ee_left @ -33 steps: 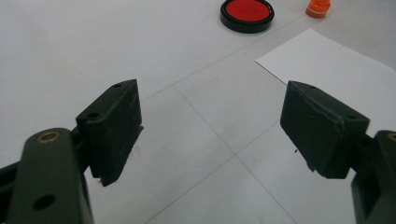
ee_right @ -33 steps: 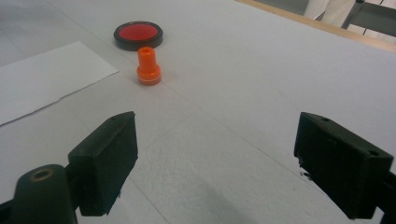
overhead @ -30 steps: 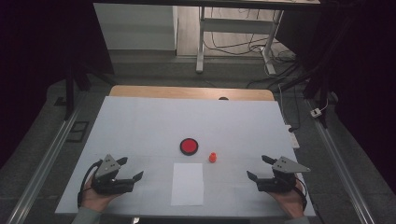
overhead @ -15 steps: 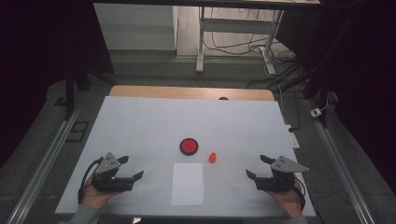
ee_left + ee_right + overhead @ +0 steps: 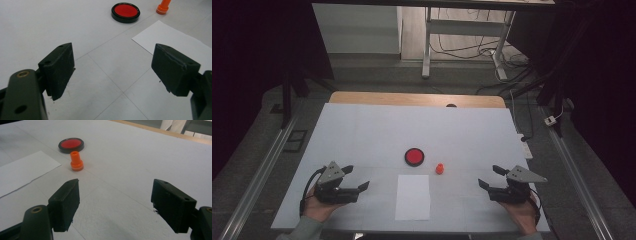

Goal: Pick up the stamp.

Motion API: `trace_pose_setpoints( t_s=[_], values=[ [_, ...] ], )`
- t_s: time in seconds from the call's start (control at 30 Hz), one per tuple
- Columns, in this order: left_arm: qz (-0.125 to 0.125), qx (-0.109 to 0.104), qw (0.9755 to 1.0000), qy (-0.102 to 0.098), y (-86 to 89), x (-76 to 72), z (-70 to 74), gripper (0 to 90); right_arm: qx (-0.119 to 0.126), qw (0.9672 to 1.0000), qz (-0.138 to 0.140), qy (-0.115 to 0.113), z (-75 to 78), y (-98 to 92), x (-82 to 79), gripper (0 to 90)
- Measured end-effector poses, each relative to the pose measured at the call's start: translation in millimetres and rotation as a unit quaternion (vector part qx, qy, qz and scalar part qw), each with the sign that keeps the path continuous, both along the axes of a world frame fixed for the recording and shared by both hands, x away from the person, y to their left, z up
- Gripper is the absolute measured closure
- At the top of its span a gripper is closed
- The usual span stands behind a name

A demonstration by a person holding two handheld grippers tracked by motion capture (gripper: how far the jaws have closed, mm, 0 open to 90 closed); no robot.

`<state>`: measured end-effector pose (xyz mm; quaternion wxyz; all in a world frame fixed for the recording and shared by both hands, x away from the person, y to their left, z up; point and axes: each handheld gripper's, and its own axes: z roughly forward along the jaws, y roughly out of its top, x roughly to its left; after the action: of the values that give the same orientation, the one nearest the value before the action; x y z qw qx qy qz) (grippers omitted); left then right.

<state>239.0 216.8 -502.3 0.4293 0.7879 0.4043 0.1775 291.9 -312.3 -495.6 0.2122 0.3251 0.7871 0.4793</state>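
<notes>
A round red pad in a black case (image 5: 414, 156) lies near the middle of the white table (image 5: 377, 130). Just right of it stands a small orange stamp (image 5: 439, 169), upright. A white sheet of paper (image 5: 413, 196) lies in front of both. My left gripper (image 5: 356, 178) rests at the front left, held by a hand, jaws wide open and empty. My right gripper (image 5: 492, 177) rests at the front right, also open and empty. In the left gripper view the red pad (image 5: 125, 11), stamp (image 5: 163, 7) and paper (image 5: 175, 45) lie ahead. The right gripper view shows the stamp (image 5: 76, 161), pad (image 5: 71, 145) and paper (image 5: 23, 171).
A wooden strip (image 5: 412, 99) runs along the table's far edge. Metal rails (image 5: 259, 170) flank the table on both sides. Behind stand a desk frame (image 5: 462, 35) and floor cables (image 5: 532, 127).
Both grippers stay open near the front edge; each has shifted only slightly. The pad, stamp and paper have not moved.
</notes>
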Motion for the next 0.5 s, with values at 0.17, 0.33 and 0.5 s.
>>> trace_pose_setpoints(
  t_s=[0.17,0.33,0.5],
  values=[
    [-0.003,-0.003,1.0,0.002,0.8,-0.3,1.0,19.2,-0.007,0.9999,0.008,-0.004,1.5,3.2,2.0,23.7],
    [0.0,0.009,1.0,-0.003,4.4,-2.7,-0.6,19.2,-0.008,0.9999,0.015,0.001,1.6,6.0,6.5,24.3],
    [0.009,0.003,0.9999,0.003,7.7,1.8,-3.0,19.3,0.006,0.9999,0.008,0.01,3.6,5.6,10.2,25.1]
  ],
)
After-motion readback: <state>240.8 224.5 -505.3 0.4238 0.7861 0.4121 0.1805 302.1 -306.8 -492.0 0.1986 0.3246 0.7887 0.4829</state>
